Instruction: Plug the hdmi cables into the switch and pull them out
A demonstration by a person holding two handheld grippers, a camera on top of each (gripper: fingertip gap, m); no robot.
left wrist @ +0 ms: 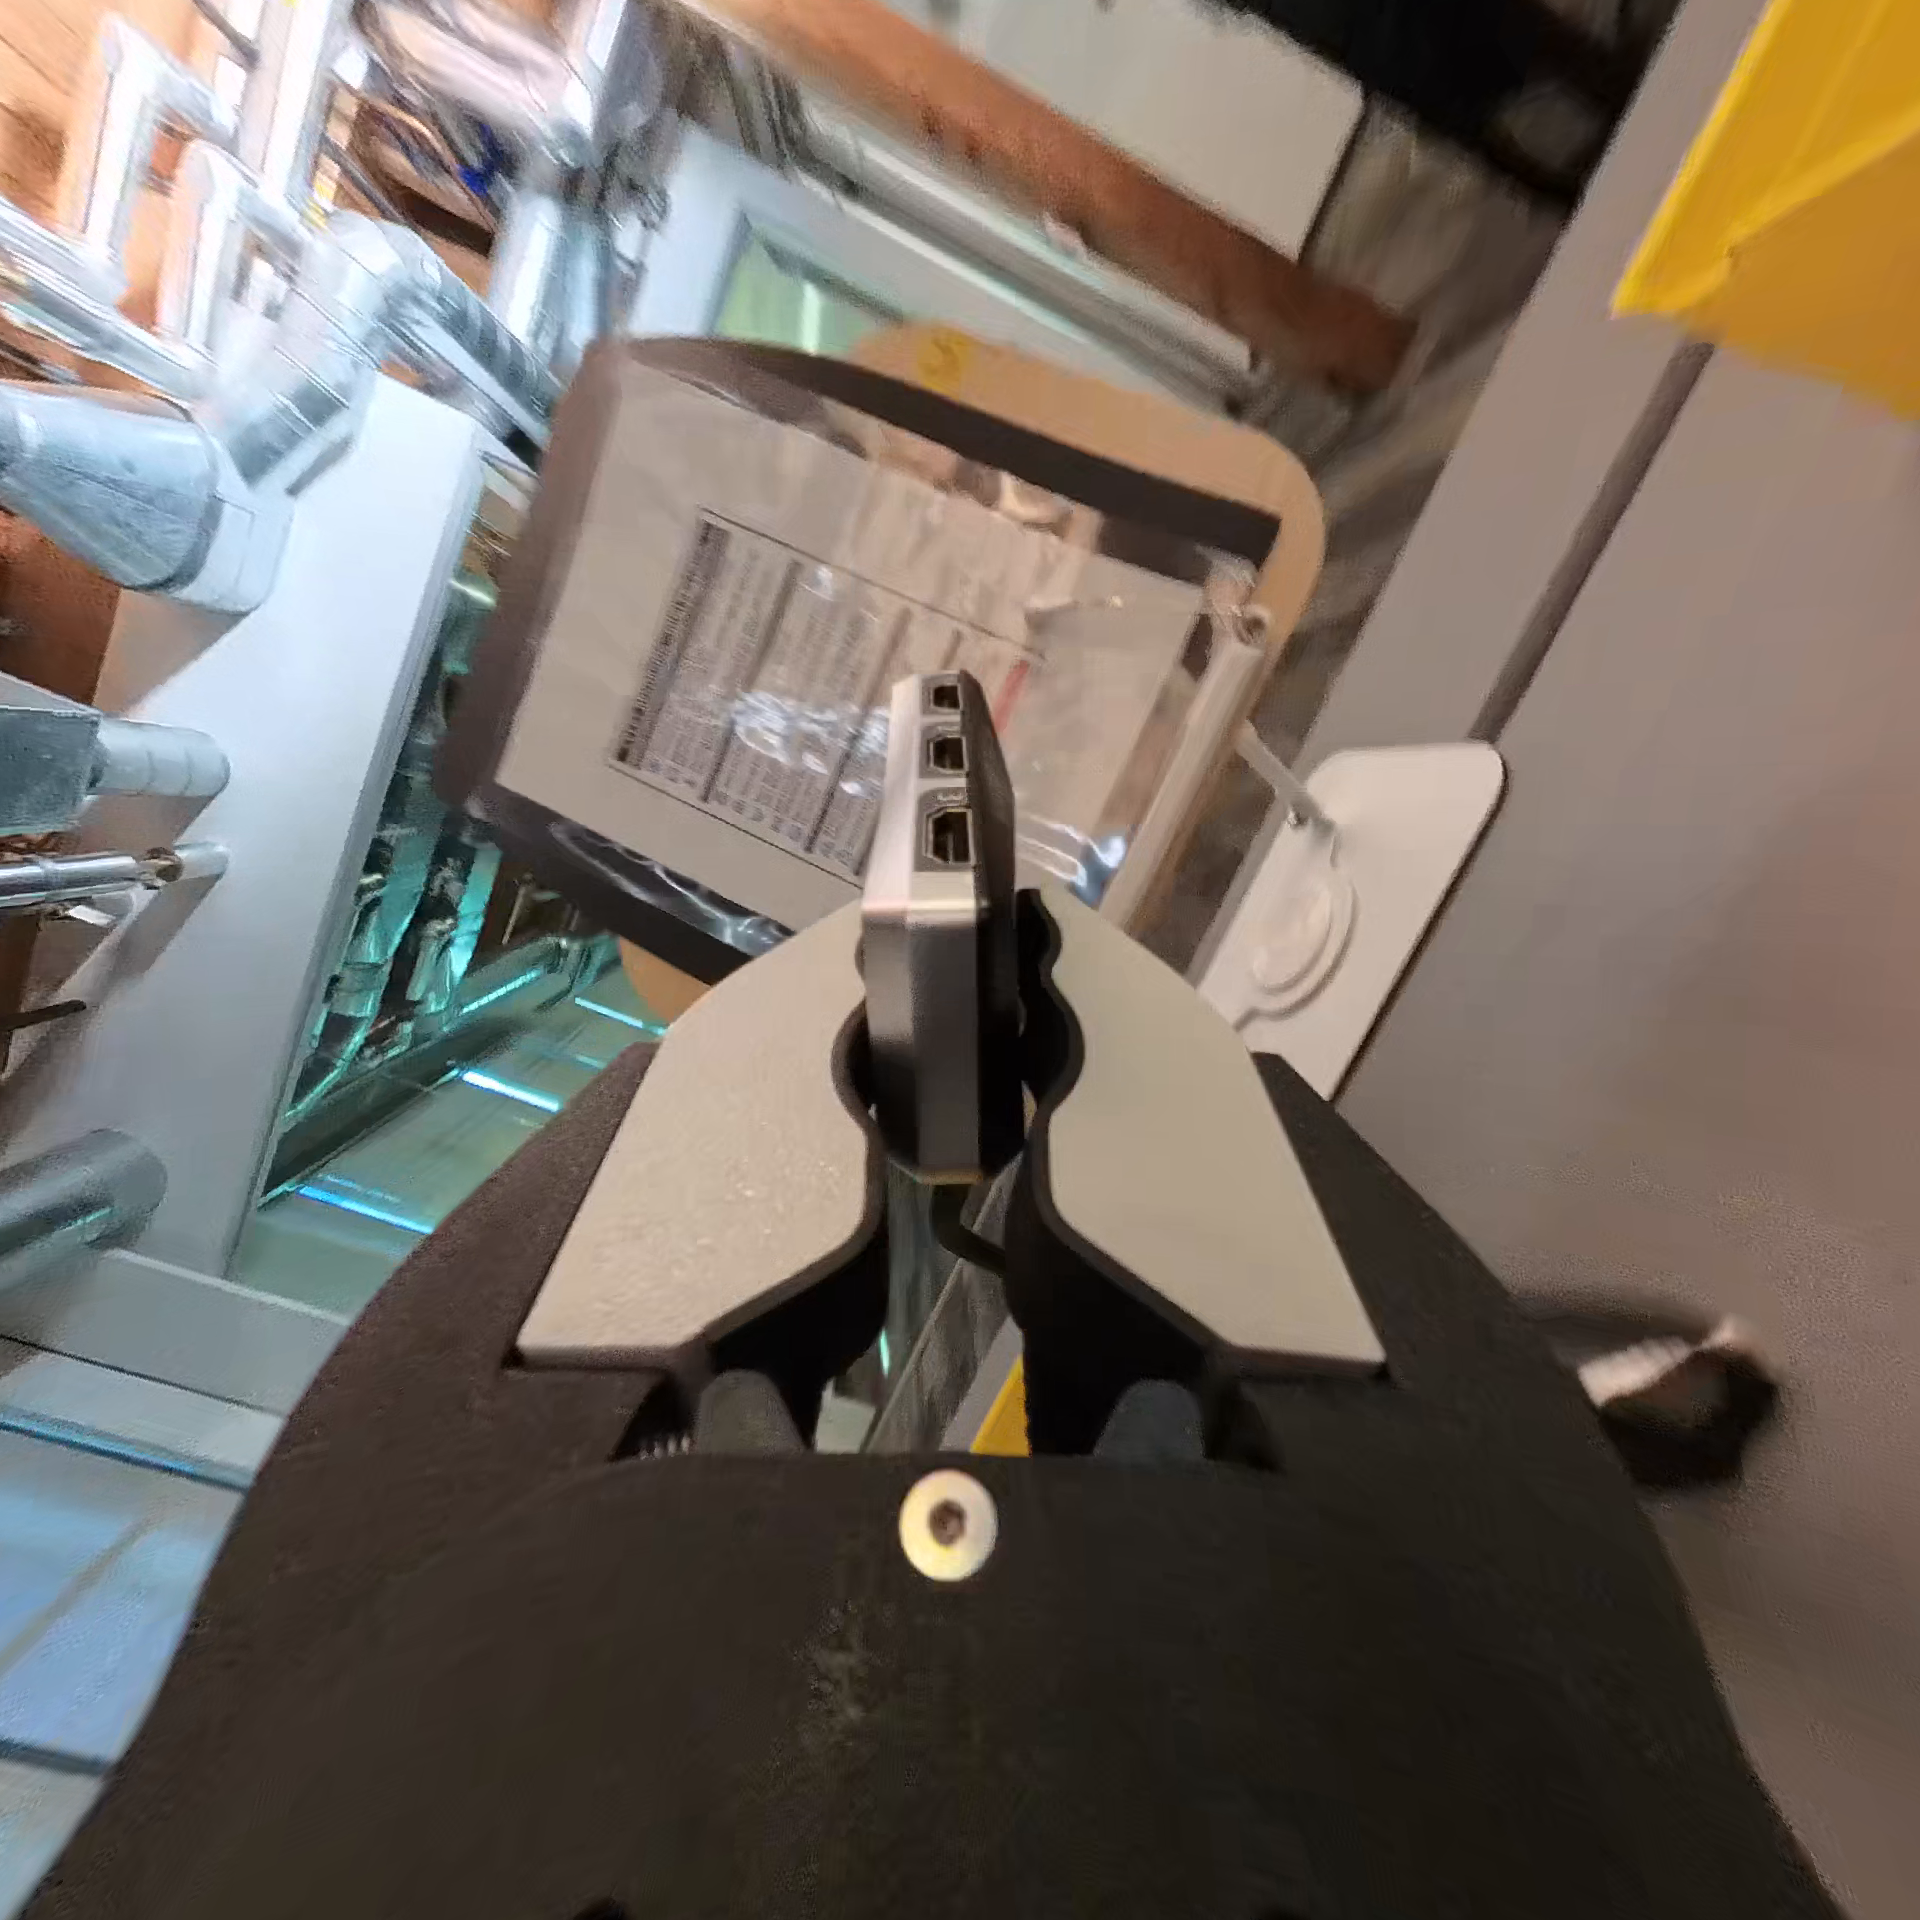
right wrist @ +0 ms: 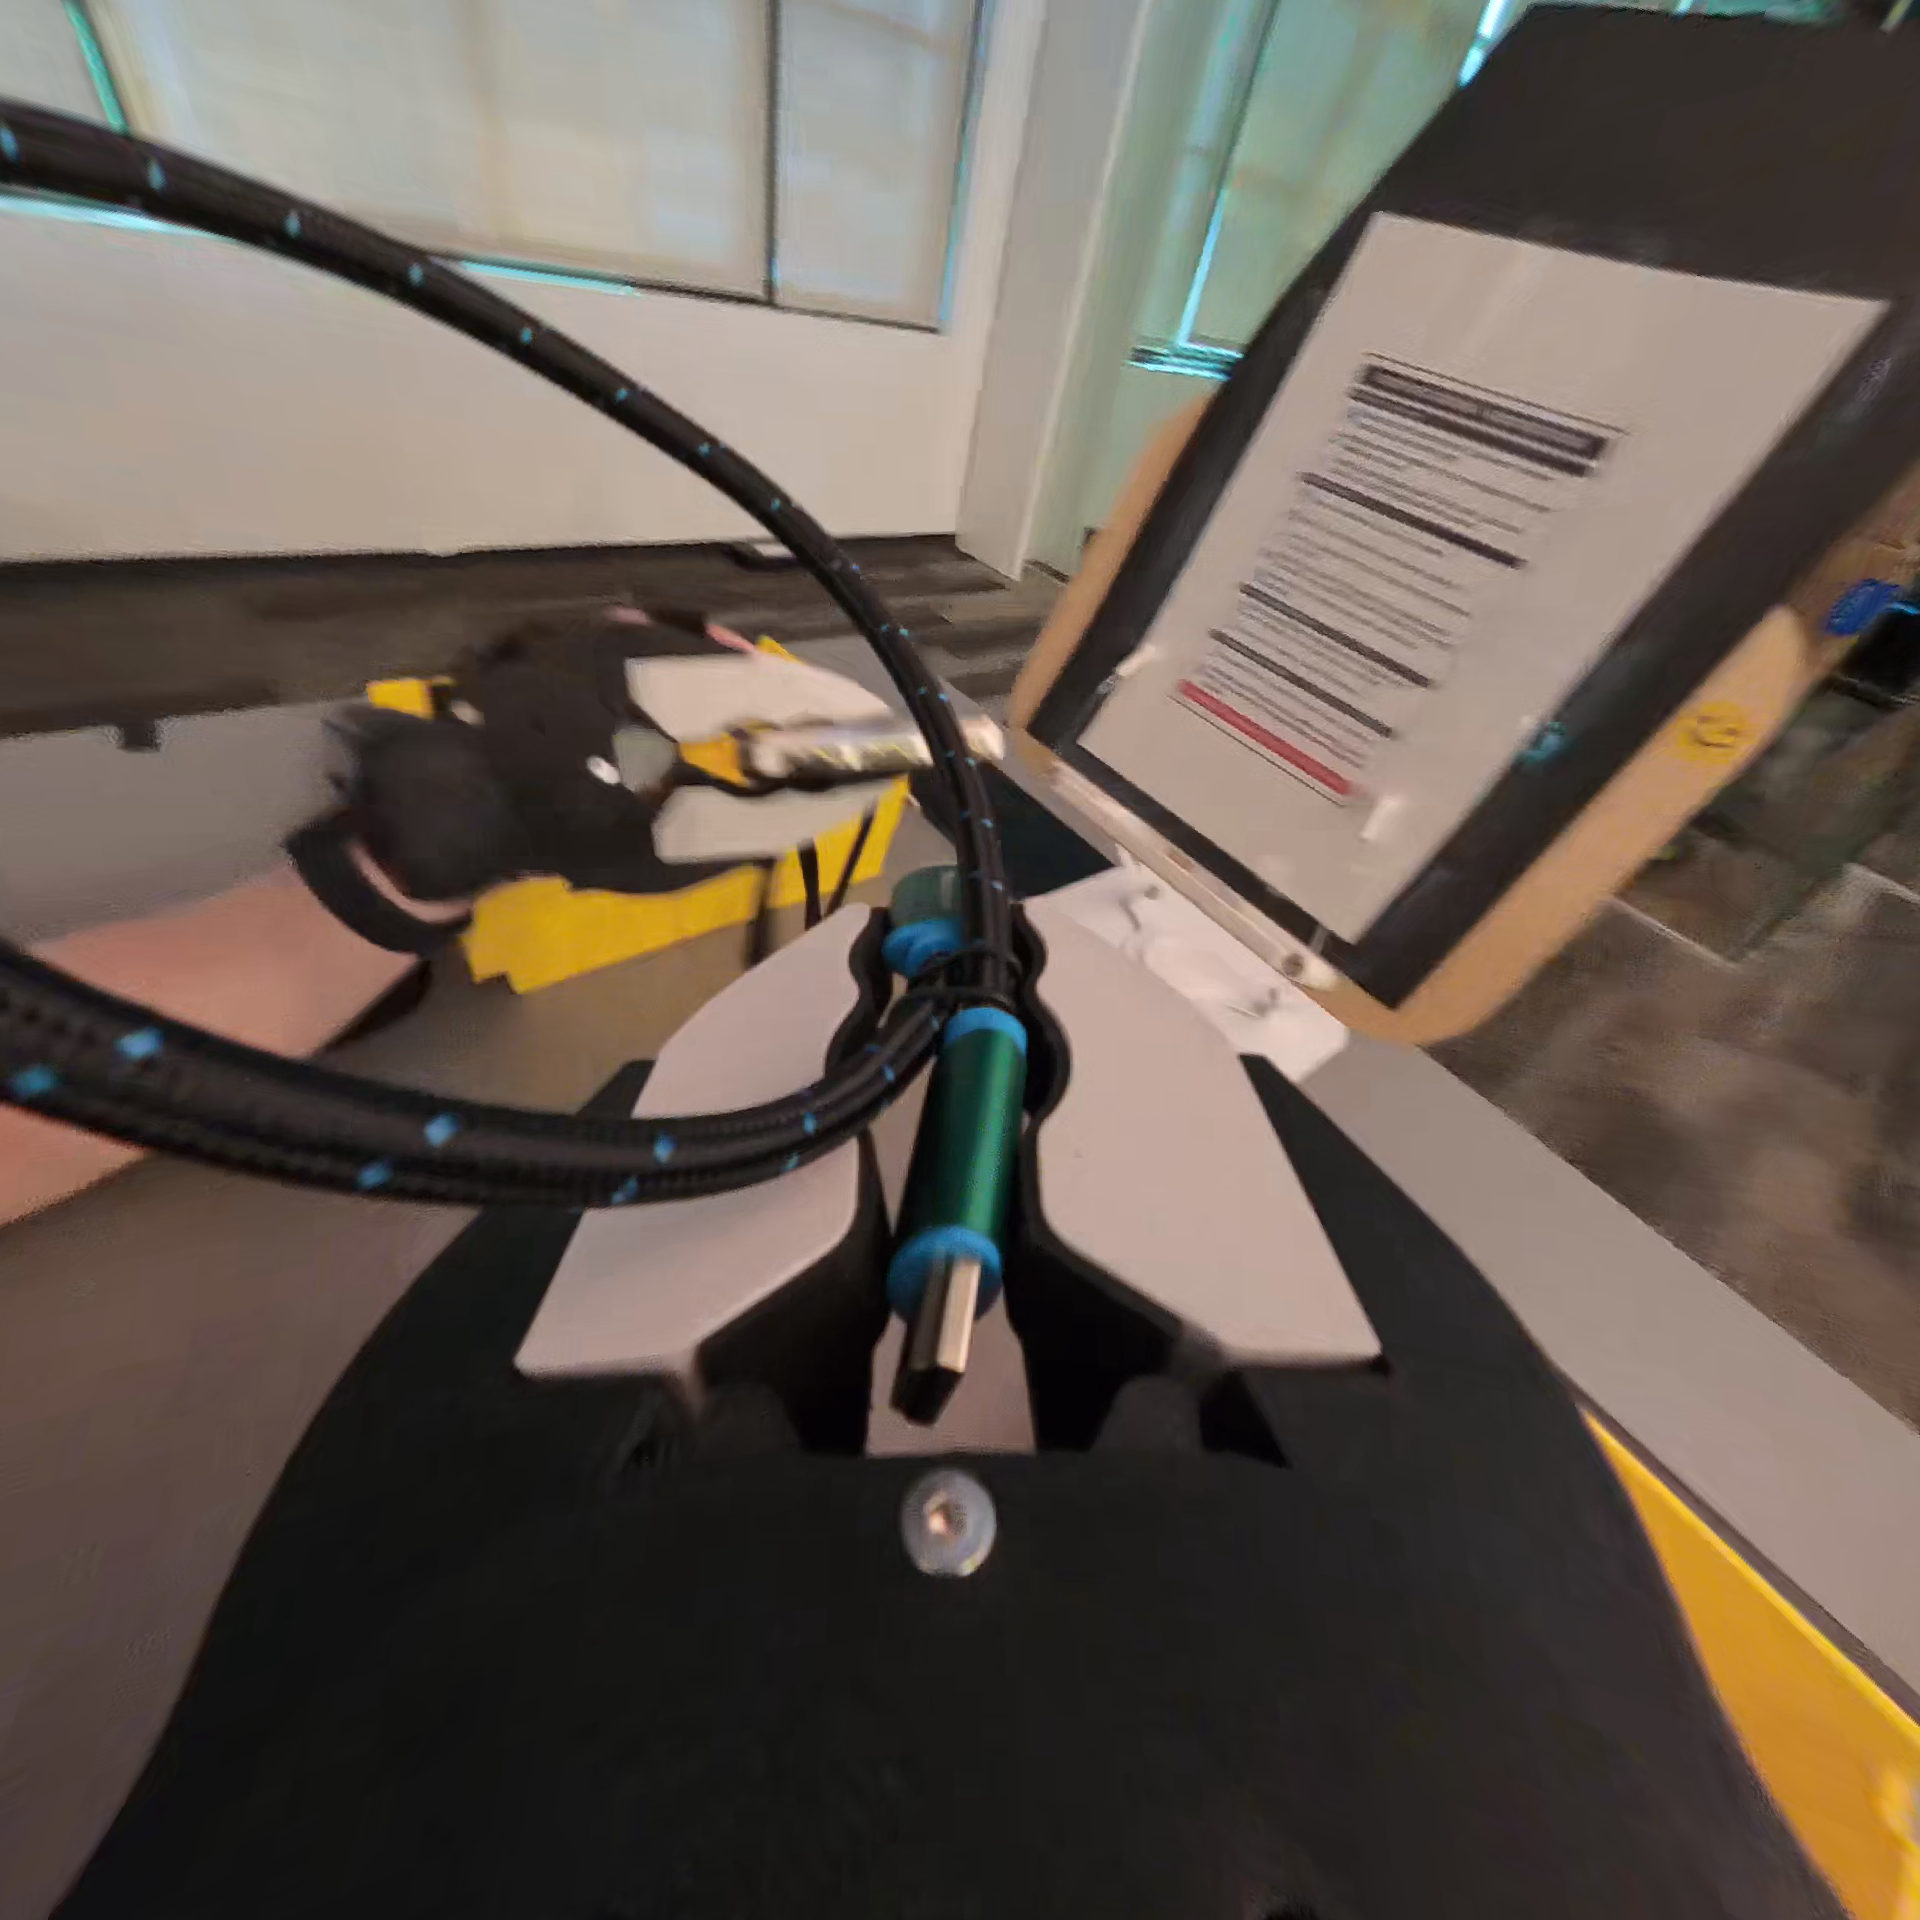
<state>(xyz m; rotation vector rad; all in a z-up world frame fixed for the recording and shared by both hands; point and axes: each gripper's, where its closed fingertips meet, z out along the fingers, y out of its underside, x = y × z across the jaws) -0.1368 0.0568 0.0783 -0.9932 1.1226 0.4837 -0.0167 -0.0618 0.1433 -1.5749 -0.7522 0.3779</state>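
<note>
In the left wrist view my left gripper [left wrist: 951, 925] is shut on the HDMI switch [left wrist: 935, 831], a slim silver and black box held on edge. Its three empty ports [left wrist: 945, 836] face left. In the right wrist view my right gripper [right wrist: 951, 925] is shut on a green HDMI plug [right wrist: 966, 1132] with blue rings. The plug's metal end points back towards the camera. Its black braided cable [right wrist: 623, 405] loops up and off to the left. The left gripper [right wrist: 582, 748] with the switch [right wrist: 831, 743] shows blurred at the middle left, apart from the plug.
A tilted sign stand with a printed sheet [right wrist: 1403, 582] stands close on the right; it also shows in the left wrist view [left wrist: 831, 644] on a white base [left wrist: 1382, 862]. A yellow bin [right wrist: 644, 904] sits on the grey table [left wrist: 1662, 935]. A blurred black and silver object [left wrist: 1662, 1392] lies at the right. Left tips to right tips: about 20 cm.
</note>
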